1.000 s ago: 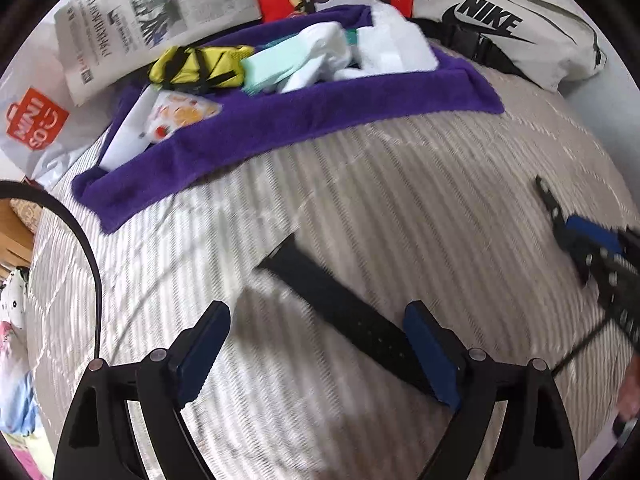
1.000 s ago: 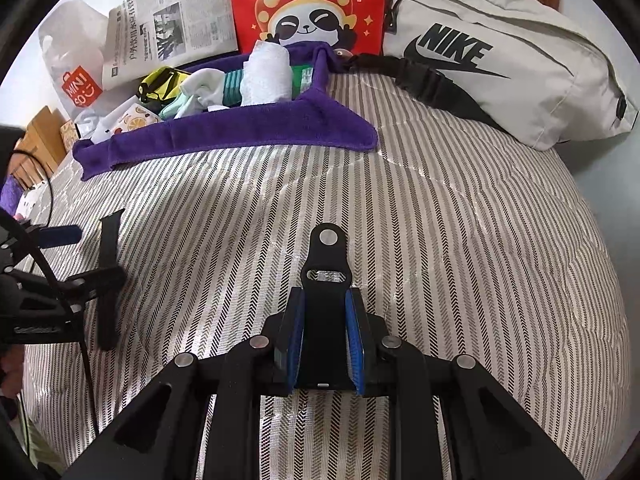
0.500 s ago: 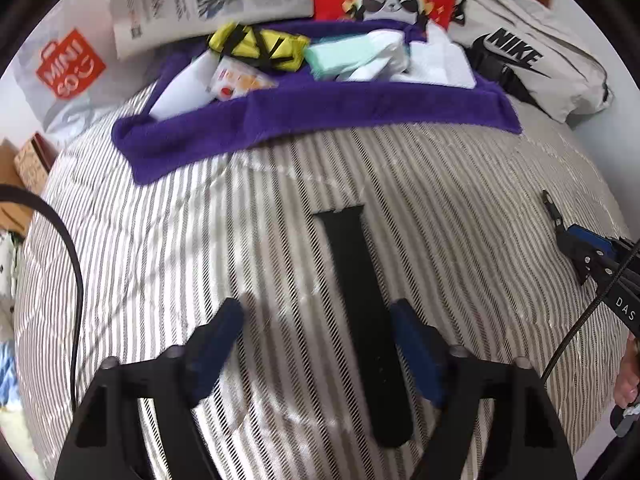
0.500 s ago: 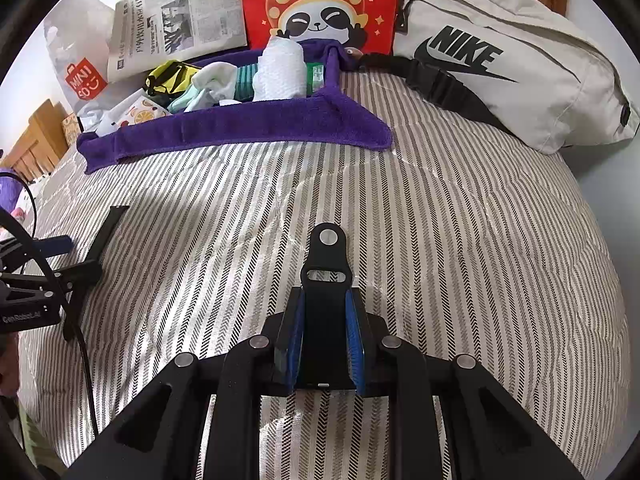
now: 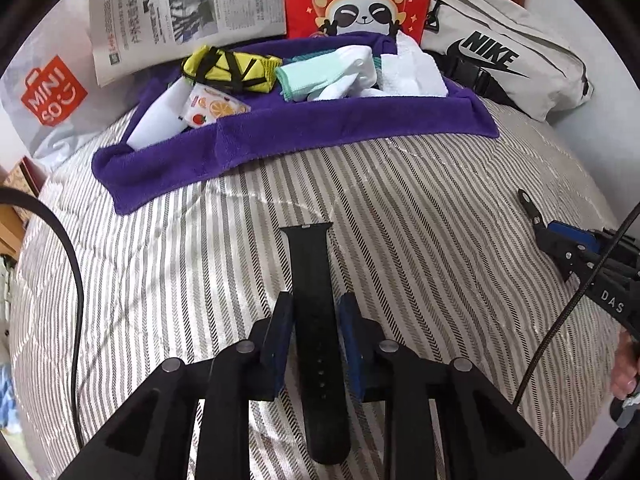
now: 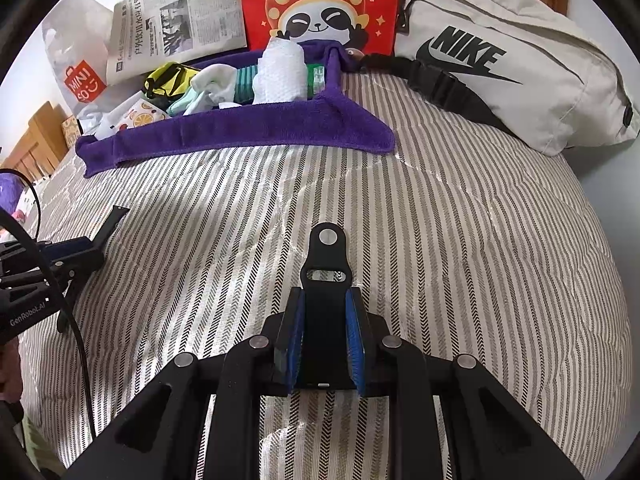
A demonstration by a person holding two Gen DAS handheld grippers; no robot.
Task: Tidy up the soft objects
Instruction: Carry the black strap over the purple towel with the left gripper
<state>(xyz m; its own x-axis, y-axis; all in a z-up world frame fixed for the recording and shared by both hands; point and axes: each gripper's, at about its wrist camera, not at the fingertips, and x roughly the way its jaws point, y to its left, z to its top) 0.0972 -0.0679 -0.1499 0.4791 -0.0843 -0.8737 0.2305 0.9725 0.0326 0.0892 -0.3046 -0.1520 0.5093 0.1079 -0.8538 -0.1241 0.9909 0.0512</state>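
A long black watch strap (image 5: 309, 256) lies on the striped quilt (image 5: 420, 208), pointing away from me. My left gripper (image 5: 314, 300) straddles it; its jaws are closing and the blue pads touch the strap's two edges. My right gripper (image 6: 325, 294) is shut on a shorter black strap piece (image 6: 326, 248) with a pin stud at its far end. The left gripper (image 6: 78, 254) also shows at the left edge of the right wrist view. A purple towel (image 5: 320, 136) at the back holds a yellow pouch (image 5: 230, 68), a mint cloth (image 5: 304, 76) and white socks (image 5: 356, 64).
Behind the towel stand a newspaper (image 5: 180, 12), a red panda bag (image 5: 360, 0) and a beige Nike bag (image 5: 508, 56). A Miniso plastic bag (image 5: 48, 92) lies at the far left. A black cable (image 5: 76, 272) curves along the left.
My left gripper swung round until the long strap ran straight between its fingers, then its jaws came in from wide apart onto the strap. The right gripper kept still with its strap piece.
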